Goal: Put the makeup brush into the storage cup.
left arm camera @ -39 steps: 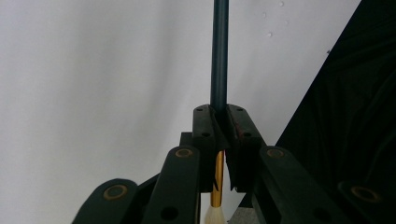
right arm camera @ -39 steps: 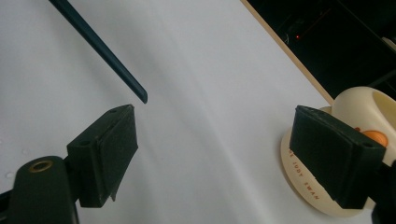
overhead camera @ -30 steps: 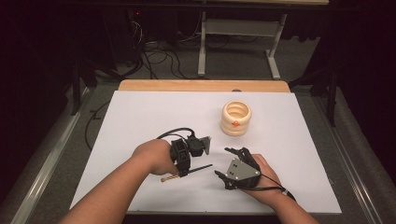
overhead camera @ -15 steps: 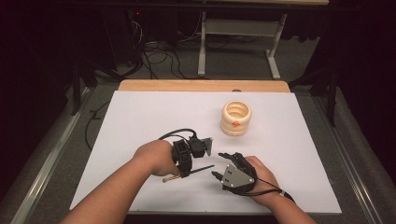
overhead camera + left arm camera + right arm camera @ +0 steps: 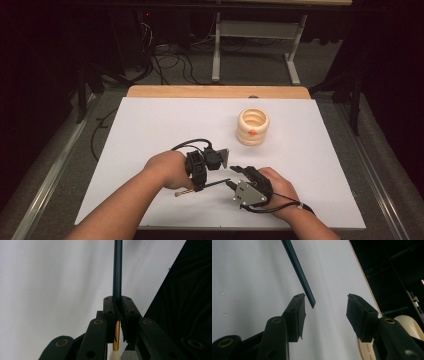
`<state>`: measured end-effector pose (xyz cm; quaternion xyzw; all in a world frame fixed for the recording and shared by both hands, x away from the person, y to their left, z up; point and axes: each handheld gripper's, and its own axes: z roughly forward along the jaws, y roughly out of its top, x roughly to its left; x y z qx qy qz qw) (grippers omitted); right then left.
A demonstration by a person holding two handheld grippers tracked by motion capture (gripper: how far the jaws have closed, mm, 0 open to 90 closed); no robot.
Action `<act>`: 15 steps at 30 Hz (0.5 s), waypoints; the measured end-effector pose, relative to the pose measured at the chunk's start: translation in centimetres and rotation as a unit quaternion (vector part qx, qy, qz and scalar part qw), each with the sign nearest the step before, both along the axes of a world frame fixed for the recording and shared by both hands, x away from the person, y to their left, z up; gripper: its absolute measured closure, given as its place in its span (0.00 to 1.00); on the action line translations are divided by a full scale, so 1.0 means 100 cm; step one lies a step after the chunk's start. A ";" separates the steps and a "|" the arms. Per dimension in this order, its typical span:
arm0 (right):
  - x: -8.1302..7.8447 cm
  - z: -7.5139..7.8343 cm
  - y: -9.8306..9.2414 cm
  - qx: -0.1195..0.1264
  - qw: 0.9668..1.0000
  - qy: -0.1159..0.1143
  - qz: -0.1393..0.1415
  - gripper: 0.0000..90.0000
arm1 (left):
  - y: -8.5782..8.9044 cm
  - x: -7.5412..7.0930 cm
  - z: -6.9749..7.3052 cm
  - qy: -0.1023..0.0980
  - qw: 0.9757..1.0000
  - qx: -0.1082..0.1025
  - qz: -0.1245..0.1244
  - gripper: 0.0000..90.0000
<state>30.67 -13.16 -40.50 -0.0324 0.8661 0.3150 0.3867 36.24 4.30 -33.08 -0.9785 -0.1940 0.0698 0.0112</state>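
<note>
White counter (image 5: pixel 150 130) carries little; left gripper (image 5: pixel 117 312) clamps the brush (image 5: pixel 117 270) near its ferrule, right gripper (image 5: pixel 325 307), jaws just closing, brackets the light, stiff handle end without touching it.

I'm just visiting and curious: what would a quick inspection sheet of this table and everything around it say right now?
Surface: white table top, bare wooden strip at its far edge.
Job's things: dark-handled brush, gold ferrule and pale bristles.
Clutter: cream ribbed holder with an orange mark, standing apart.
Grippers: left gripper shut on the brush; right gripper open, jaws just been closing, the handle's end between them untouched.
Cables: black loop behind the left gripper; more on the floor.
Surroundings: dark room, metal frame legs.
</note>
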 end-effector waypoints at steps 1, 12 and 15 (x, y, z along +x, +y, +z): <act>0.000 0.000 0.000 -0.009 1.000 -0.001 0.004 0.59 | 0.000 0.000 0.000 0.001 1.000 -0.001 0.001 0.93; -0.003 -0.003 0.007 -0.060 0.997 -0.040 0.026 0.68 | -0.001 0.001 0.001 0.003 1.000 0.002 0.004 0.93; -0.005 -0.002 0.009 -0.068 0.996 -0.046 0.031 0.70 | -0.001 0.001 0.001 0.003 1.000 0.003 0.005 0.93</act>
